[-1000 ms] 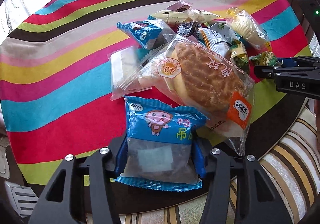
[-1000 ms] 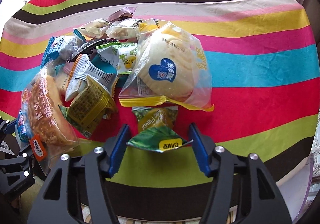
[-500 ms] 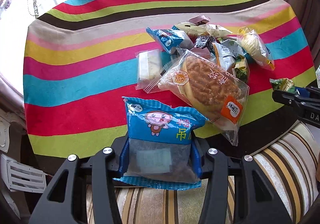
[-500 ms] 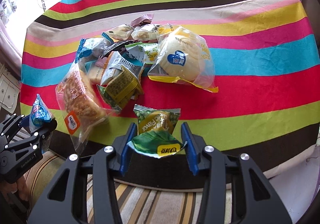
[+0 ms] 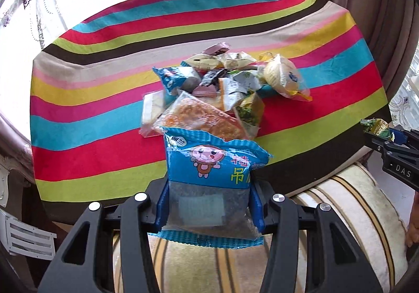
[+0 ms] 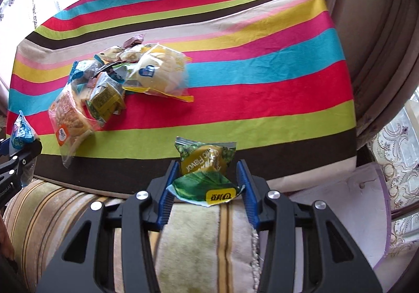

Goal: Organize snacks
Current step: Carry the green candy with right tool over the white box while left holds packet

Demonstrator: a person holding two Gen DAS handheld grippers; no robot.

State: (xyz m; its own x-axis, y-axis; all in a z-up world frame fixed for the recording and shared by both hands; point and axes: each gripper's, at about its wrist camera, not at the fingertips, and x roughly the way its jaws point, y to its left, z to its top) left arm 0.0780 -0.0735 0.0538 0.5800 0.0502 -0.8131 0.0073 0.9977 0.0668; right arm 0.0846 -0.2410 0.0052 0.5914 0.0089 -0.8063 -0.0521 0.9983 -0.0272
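the blue snack packet (image 5: 213, 183) with the cartoon face sits upright between the fingers of the left gripper (image 5: 209, 204), its clear lower half clamped by the blue pads (image 5: 163, 208) and its crimped bottom seam hanging just below them. it looks light and soft, a crinkly film bag that bends rather than resists, so a hold across the filled middle, as here, seems safer than one on the slippery seam. the small green garlic-flavor packet (image 6: 205, 175) is pinched the same way in the right gripper (image 6: 207, 188), puffed and crumpled between the pads (image 6: 247, 185), likely just as light and easy to crush. both grippers are clenched on their packets over a striped cushion (image 6: 207, 240), short of the table edge. beyond the fingertips, well apart, the snack pile (image 5: 222, 94) lies on the rainbow-striped tablecloth (image 5: 104, 109): a large bagged bread (image 6: 69, 115) nearest, a round bun in a clear bag (image 6: 159, 71) to its right.
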